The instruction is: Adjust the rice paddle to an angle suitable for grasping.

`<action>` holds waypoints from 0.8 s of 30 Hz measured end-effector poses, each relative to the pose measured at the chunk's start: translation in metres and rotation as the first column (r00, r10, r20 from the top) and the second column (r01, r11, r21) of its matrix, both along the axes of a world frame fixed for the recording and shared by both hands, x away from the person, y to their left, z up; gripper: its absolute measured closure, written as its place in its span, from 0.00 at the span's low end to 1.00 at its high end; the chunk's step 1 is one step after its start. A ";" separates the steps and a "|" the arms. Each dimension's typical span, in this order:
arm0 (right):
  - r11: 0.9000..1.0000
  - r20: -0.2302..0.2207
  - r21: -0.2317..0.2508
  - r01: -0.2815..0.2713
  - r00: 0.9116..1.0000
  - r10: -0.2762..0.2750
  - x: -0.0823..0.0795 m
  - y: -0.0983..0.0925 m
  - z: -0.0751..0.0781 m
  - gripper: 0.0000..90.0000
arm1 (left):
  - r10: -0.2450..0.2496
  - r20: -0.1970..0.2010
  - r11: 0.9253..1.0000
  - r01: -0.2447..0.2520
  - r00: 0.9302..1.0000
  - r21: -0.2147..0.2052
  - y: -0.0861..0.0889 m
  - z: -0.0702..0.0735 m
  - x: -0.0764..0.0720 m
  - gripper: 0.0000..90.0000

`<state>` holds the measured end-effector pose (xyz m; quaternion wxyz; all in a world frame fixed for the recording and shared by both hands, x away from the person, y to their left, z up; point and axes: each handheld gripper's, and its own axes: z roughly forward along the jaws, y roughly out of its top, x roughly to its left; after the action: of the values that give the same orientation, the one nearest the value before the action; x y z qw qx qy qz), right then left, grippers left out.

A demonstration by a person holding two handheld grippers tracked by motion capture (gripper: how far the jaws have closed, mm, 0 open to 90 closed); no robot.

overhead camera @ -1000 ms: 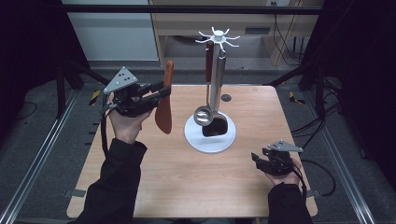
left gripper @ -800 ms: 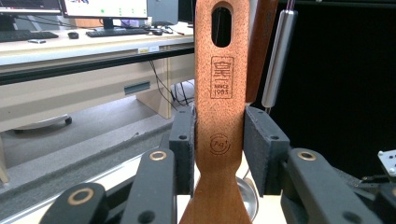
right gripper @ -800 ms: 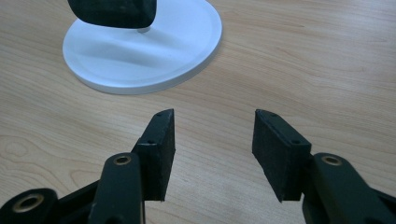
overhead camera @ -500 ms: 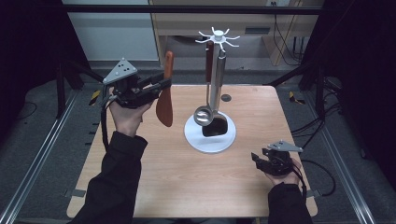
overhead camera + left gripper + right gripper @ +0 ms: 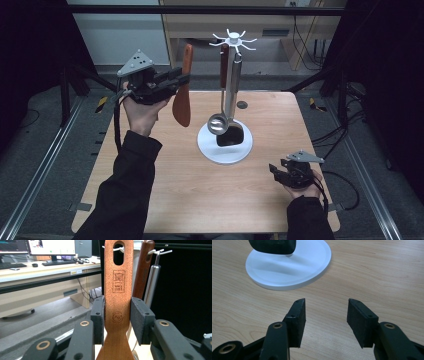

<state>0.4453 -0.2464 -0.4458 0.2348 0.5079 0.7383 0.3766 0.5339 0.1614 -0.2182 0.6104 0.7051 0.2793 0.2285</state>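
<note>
My left gripper (image 5: 181,81) is shut on a reddish-brown wooden spatula (image 5: 182,97) and holds it upright in the air, blade down, left of the utensil rack (image 5: 233,41). In the left gripper view both pads (image 5: 98,320) press the spatula's handle (image 5: 117,287) below its hanging slot, level with the rack's white hooks (image 5: 160,251) behind. A steel ladle (image 5: 218,123) and a dark-handled utensil with a black head (image 5: 231,135) hang on the rack above its white round base (image 5: 210,147). My right gripper (image 5: 278,173) rests open on the table at the front right, nothing between its jaws (image 5: 325,320).
The wooden table (image 5: 175,190) ends close behind the rack, where a small dark hole (image 5: 242,105) sits in it. The rack's white base (image 5: 287,270) and the black utensil head (image 5: 272,246) lie just ahead of my right gripper. A desk with monitors (image 5: 50,247) stands beyond the table.
My left hand has lifted the spatula and carried it a little to the right, toward the rack. The right gripper has stayed put.
</note>
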 end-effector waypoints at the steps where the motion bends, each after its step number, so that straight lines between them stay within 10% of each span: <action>1: 1.000 0.002 0.000 -0.001 1.000 0.001 0.000 -0.001 0.000 0.55 | -0.001 0.001 1.000 0.001 1.000 0.001 -0.001 0.001 0.001 0.73; 24: 1.000 0.000 0.010 0.006 1.000 -0.006 0.000 -0.002 0.000 0.55 | -0.028 -0.014 0.999 0.028 1.000 0.024 -0.023 0.009 0.028 0.72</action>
<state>0.4456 -0.2486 -0.4459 0.2333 0.5112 0.7350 0.3794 0.5618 0.1382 -0.2094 0.6029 0.7180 0.2707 0.2184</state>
